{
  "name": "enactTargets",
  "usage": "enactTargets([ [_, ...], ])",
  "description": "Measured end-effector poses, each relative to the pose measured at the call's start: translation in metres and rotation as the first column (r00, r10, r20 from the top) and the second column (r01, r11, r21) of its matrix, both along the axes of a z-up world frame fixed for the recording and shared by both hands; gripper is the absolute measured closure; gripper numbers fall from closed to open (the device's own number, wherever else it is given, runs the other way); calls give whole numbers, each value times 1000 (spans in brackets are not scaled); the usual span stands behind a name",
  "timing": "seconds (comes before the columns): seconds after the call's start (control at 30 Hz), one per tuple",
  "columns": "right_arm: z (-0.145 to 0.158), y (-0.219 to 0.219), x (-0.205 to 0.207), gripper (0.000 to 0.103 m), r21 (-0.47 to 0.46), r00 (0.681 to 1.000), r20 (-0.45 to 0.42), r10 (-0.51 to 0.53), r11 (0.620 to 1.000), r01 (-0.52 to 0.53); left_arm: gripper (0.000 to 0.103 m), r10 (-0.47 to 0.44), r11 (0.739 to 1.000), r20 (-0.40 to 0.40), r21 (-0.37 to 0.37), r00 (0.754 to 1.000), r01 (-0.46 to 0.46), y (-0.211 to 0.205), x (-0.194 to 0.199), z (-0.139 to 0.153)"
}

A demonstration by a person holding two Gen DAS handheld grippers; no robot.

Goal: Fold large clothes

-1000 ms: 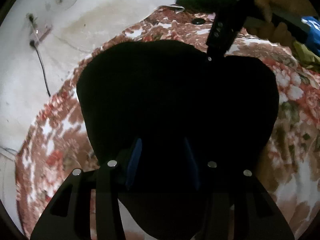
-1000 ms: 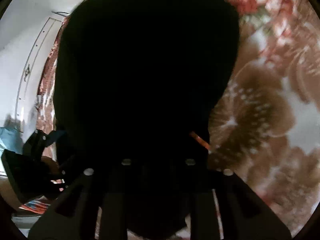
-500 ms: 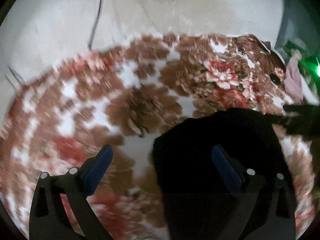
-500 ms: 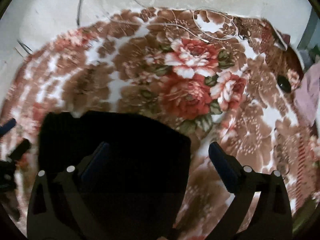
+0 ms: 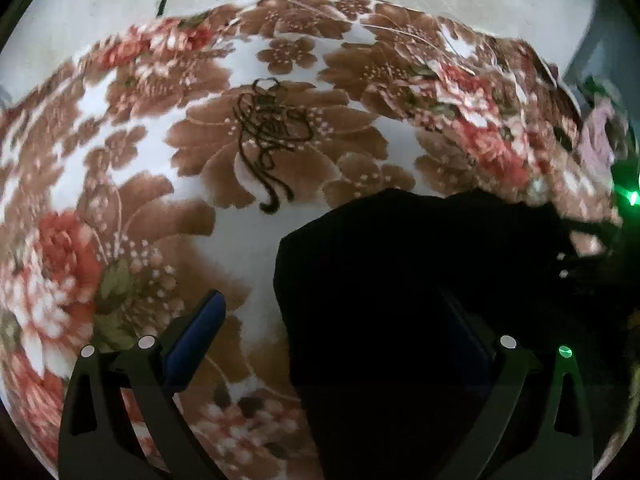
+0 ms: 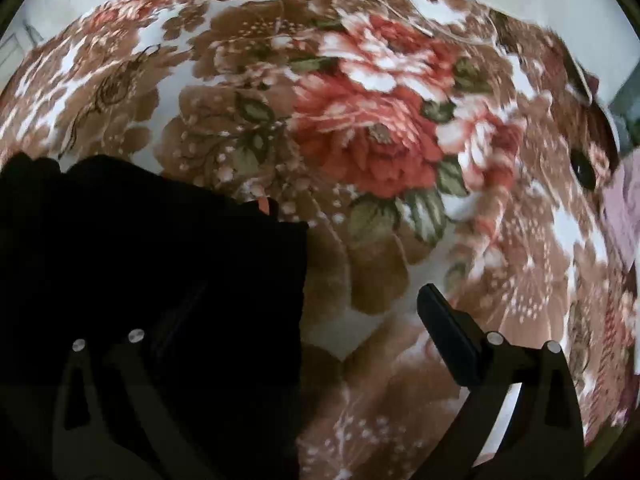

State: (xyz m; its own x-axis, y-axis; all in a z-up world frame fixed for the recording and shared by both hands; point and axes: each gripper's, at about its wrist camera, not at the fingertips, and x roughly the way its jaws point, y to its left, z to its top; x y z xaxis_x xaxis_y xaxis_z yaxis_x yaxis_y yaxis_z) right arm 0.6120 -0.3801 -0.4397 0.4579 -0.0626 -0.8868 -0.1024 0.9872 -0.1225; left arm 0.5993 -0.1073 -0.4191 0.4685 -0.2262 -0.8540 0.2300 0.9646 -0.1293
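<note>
Left wrist view: left gripper (image 5: 336, 344) had its jaws spread wide, gripping nothing. Left blue pad (image 5: 196, 336) was clear at lower left; the right pad was lost against the black garment (image 5: 400, 300), barely readable. Garment filled the lower right of the frame, a folded dark slab with a straight left edge, no surface detail visible, its bottom cut off by the frame. It lay flat on a plush floral blanket (image 5: 120, 160), brown and red blooms on white, blurred towards the left edge. A tangle of dark thread (image 5: 268, 140) sat on a brown flower at centre, apart from the garment. Pale wall (image 5: 100, 0) across the top. At the far right, a green light (image 5: 633, 198) and dark hardware, too dim to identify.

Right wrist view: right gripper (image 6: 288, 320) also had jaws wide apart, holding nothing. Right finger (image 6: 448, 336) showed clearly at lower right; the left one merged into the black garment (image 6: 160, 260) at lower left. Garment's right edge ran straight, a small orange bit (image 6: 264, 205) peeking at its top corner. Floral blanket (image 6: 380, 140) covered the rest; a pinkish cloth (image 6: 624, 208) was cut off at the right edge.
</note>
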Motion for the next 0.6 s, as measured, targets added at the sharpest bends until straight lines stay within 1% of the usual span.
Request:
enactTargets([
  [0.03,-2,-3,0,5,20,1000,-9,-10,1000,10,3,9,1000,-10,-17,1000,-9,2,1,-2],
  [0.07,-4,-6,2,5,39,1000,-19,-12,999,13,3,22,998,-33,-58,999,-23,6,2,-5],
  [0.1,-5,-8,3,5,50,1000,-25,-8,999,9,3,16,997,-42,-69,999,-18,7,3,-7],
  [0.17,-3,-8,3,5,37,999,-36,9,999,-7,3,-4,999,-47,-54,999,2,4,6,-6],
  [0.27,19,3,-6,8,-57,998,39,39,998,-37,4,17,999,-67,-48,998,-20,4,7,5],
  [0.3,33,4,-13,13,-74,997,67,30,997,-25,4,32,999,-62,-39,998,-34,3,4,14],
  [0.33,42,4,-19,16,-78,996,85,19,997,-13,4,42,999,-55,-30,998,-44,3,0,21],
  [0.37,52,3,-25,16,-72,995,95,10,997,-3,5,53,998,-47,-36,997,-55,3,-7,32],
  [0.47,80,0,-49,14,-9,992,122,-9,1000,10,5,53,992,-59,-114,997,-60,9,-33,55],
  [0.53,99,-1,-71,9,20,988,157,-5,1000,2,5,45,985,-72,-165,996,-57,13,-52,64],
  [0.6,112,-1,-88,9,26,985,173,11,1000,-15,5,37,976,-110,-211,993,-59,18,-73,67],
])
